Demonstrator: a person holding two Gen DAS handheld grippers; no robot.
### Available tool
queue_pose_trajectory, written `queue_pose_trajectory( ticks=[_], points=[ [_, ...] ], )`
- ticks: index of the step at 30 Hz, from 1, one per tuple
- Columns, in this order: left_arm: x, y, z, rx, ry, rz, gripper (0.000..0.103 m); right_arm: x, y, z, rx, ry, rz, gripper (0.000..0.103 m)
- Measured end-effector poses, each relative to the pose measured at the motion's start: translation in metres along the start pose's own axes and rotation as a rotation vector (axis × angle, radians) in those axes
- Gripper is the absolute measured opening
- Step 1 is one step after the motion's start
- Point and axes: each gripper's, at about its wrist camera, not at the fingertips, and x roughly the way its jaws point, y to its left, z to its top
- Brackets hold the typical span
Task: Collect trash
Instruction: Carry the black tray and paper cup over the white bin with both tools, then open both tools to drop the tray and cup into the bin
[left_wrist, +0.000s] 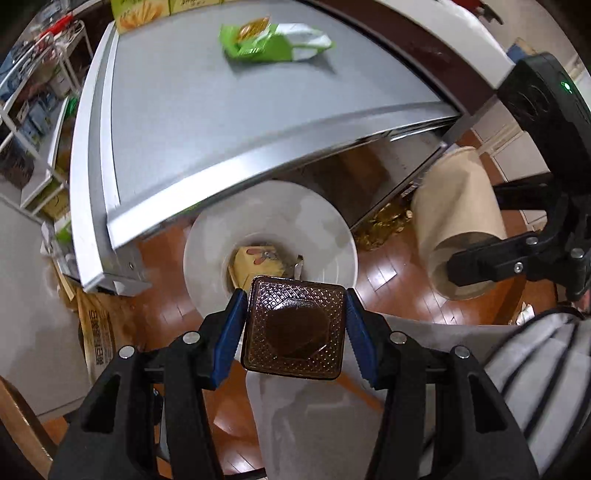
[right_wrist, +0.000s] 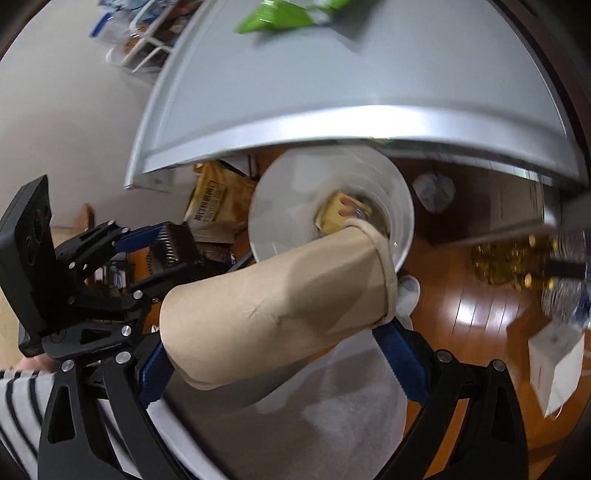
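while the left gripper jaws pinch a brown tray, the right gripper jaws clamp a paper cup above the white bin.

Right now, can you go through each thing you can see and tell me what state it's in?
Left tongs: shut on the brown tray.
Brown tray: held over the white bin, looks empty.
Right tongs: shut on the paper cup.
Paper cup: tilted on its side, mouth towards the bin.
White bin: open, a yellow packet inside.
Green wrapper: lying crumpled on the grey table.
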Motion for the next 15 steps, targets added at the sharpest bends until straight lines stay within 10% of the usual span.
queue_pose_trajectory(
  ticks=[15],
  points=[
    [0.038, 0.006, 0.012, -0.03, 0.022, 0.081, 0.054, 0.03, -0.006, 0.028, 0.008, -0.015, -0.081, 0.095]
  ],
)
